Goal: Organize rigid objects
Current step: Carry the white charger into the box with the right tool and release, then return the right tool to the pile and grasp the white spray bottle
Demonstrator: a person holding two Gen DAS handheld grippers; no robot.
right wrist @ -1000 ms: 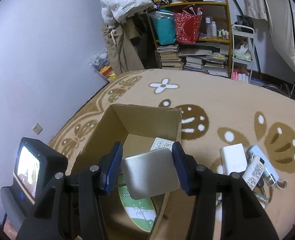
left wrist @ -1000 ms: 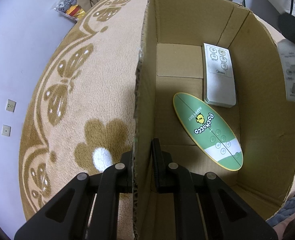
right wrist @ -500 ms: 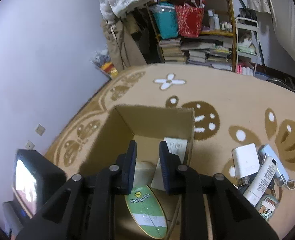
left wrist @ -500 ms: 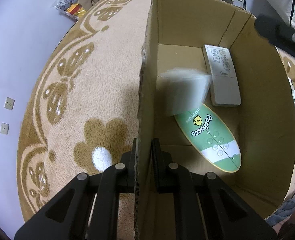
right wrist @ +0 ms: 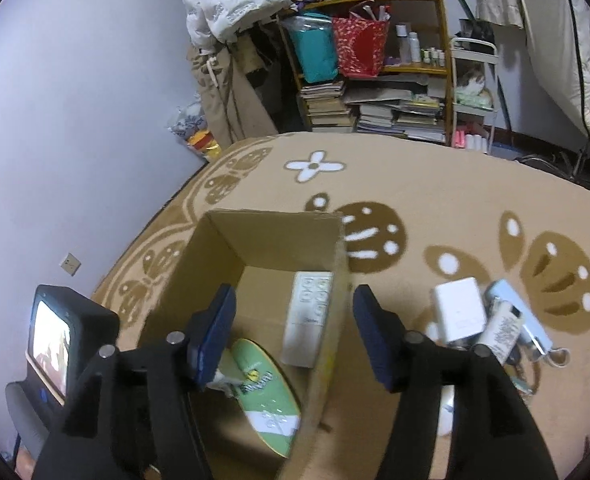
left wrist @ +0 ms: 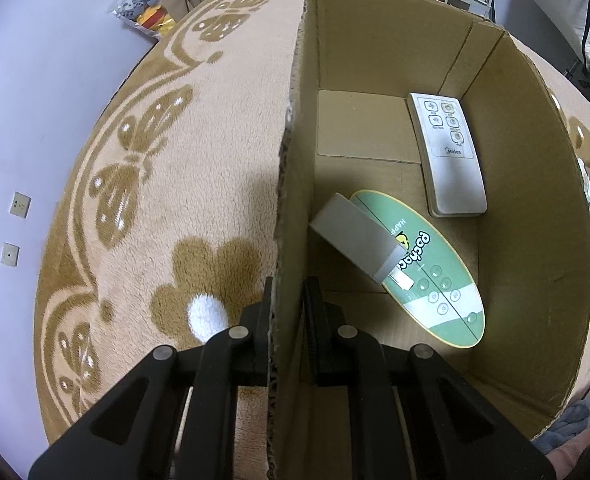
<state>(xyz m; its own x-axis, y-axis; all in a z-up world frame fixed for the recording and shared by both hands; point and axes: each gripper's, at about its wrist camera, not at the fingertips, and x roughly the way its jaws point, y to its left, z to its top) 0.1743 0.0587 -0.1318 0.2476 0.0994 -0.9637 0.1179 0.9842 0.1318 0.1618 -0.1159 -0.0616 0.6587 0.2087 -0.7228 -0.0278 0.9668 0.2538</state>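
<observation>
Left claw [left wrist: 286,300] is clamping the near wall of the cardboard box [left wrist: 535,184], with one finger sitting outside on the carpet side and the other sitting inside the box. Right claw [right wrist: 293,344] is hovering above the box opening with its blue-padded fingers [right wrist: 215,332] standing wide apart and holding nothing.

Inside the box, a grey rectangular block [left wrist: 355,236] is lying tilted, with its upper end near the clamped wall and its lower end resting on the green oval remote [left wrist: 435,280]. The green oval remote is lying flat on the box floor, carrying a cartoon print and round buttons. A white remote [left wrist: 447,156] is lying beyond it, just beside the right wall of the box, with its button end pointing toward the far wall. In the right wrist view, the white remote [right wrist: 307,320] and the green oval remote [right wrist: 267,396] are showing between the open fingers.

The box is sitting on a beige carpet [left wrist: 183,152] with brown flower and butterfly patterns. On the carpet to the right of the box, a white charger block [right wrist: 459,316], a white tube [right wrist: 499,332] and a light blue device [right wrist: 523,320] are lying in a loose cluster, touching one another. A bookshelf [right wrist: 375,80] loaded with books and bags is standing against the far wall.
</observation>
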